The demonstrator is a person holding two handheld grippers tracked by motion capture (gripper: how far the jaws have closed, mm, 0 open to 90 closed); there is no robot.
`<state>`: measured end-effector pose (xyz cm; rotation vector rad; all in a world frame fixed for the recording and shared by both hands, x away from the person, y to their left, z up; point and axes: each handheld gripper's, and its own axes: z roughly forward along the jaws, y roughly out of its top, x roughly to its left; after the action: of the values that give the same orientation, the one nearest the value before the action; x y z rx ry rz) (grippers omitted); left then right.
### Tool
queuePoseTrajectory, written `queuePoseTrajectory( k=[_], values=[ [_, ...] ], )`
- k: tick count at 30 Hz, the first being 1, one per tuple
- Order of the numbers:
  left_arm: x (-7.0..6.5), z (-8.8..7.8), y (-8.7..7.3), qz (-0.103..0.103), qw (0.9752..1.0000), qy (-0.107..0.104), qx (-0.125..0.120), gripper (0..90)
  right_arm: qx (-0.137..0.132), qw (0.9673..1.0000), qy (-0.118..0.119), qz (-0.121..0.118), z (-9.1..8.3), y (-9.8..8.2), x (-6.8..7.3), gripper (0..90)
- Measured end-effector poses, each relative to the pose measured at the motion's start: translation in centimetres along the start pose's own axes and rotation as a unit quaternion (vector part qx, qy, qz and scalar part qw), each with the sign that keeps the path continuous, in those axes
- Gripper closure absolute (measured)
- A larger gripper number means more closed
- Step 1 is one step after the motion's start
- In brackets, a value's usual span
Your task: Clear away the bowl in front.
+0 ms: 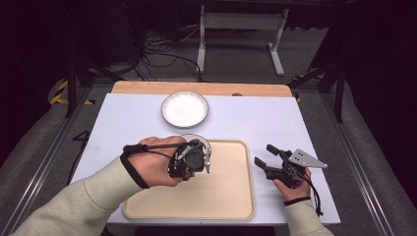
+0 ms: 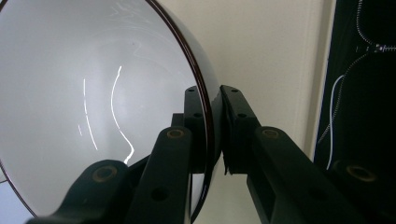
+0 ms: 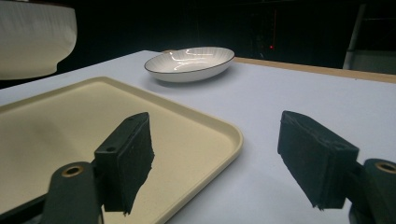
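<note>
left jaws clamp the bowl (image 2: 93,107) rim, bowl mostly hand-hidden from above; right jaws parted.

Overhead light bright on the white surface (image 1: 255,123); room behind falls to black. Curved glare streaks inside the bowl (image 2: 93,112), highlights on the plate (image 3: 189,63). Near jaws soft, out of focus. Soft shadow on the tray (image 3: 60,126).

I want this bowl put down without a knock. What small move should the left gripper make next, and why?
Probably ease the bowl straight down onto the tray before letting go. The left gripper pinches its rim, and the right gripper view shows the bowl's base above the tray, not resting on it.
</note>
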<state>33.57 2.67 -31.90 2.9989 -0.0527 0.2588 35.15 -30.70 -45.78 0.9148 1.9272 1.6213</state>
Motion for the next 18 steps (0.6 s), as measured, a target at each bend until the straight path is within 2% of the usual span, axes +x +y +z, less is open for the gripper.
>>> queuePoseTrajectory(
  k=[1,2,11,18],
  values=[
    [0.0,0.1,0.1,0.005,1.0,0.003,0.003,82.7,0.0,1.0,0.0,0.0,0.0,0.0,0.0,26.9],
    [-0.2,0.3,0.1,0.001,1.0,0.004,0.001,82.7,0.0,1.0,0.0,0.0,0.0,0.0,0.0,26.9],
    [-0.3,1.9,0.4,0.002,0.9999,-0.013,0.005,82.7,0.0,1.0,0.001,-0.001,0.0,0.0,0.0,26.8],
    [0.0,3.6,0.4,-0.007,0.9996,-0.022,0.016,82.7,0.001,1.0,0.002,-0.001,0.0,0.0,0.0,26.8]
  ],
)
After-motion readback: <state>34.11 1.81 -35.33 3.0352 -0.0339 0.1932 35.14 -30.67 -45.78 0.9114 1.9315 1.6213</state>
